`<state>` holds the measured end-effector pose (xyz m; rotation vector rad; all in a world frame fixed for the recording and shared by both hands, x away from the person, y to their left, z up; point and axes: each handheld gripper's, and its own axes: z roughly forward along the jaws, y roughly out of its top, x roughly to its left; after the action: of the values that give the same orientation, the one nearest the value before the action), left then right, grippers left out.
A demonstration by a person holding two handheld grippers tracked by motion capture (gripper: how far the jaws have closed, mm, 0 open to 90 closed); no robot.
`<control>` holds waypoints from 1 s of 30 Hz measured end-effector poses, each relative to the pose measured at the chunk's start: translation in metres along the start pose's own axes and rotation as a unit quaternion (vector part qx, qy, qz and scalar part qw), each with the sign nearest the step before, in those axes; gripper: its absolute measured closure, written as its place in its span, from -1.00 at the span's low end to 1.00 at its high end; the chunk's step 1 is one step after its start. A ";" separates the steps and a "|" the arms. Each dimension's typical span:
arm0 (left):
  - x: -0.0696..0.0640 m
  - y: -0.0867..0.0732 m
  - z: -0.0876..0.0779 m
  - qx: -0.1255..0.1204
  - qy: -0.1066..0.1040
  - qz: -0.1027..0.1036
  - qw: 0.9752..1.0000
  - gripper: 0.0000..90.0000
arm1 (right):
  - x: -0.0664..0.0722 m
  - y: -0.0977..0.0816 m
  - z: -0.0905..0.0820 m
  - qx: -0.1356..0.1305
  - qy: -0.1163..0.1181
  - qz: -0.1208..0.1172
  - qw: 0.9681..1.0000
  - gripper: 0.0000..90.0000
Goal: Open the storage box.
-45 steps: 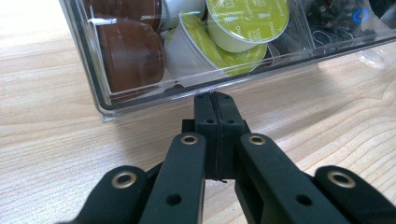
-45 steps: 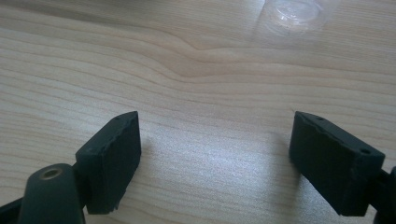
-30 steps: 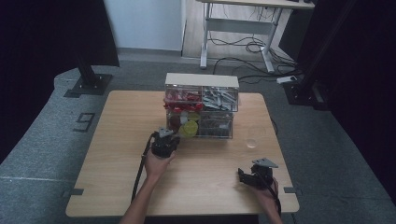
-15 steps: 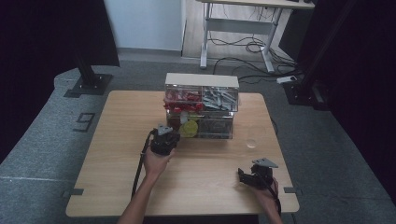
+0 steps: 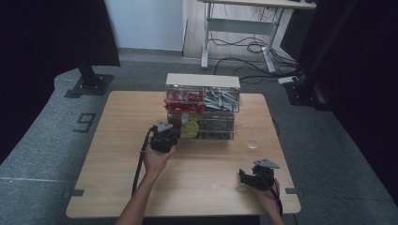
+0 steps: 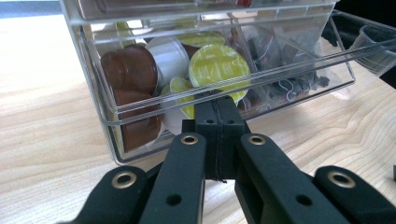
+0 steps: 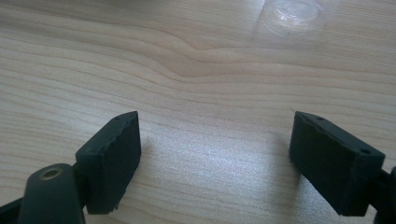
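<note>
Jaws pressed together at capsule-filled drawer (image 6: 140, 116)

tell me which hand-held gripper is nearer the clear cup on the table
Right. The right hand-held gripper sits just short of the clear cup, on the person's side. The left hand-held gripper is farther off, at the drawer.

The left gripper (image 5: 165, 137) reached forward on a straight arm, its jaws pressed tight together. The right gripper (image 5: 256, 177) sat low, its jaws wide apart.
</note>
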<state>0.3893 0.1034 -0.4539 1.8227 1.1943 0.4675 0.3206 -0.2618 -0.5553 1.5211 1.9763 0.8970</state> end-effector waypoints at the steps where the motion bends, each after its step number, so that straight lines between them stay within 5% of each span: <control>1: 0.000 0.001 0.000 -0.001 -0.001 -0.001 1.000 1.00 | 0.000 0.000 0.000 0.000 0.000 0.000 1.000 -0.62; 30: 0.004 0.024 -0.002 -0.013 -0.002 -0.013 1.000 1.00 | 0.000 0.000 0.000 0.000 0.000 -0.002 1.000 -0.62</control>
<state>0.4028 0.1047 -0.4339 1.7830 1.2024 0.4632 0.3207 -0.2621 -0.5553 1.5172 1.9778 0.8971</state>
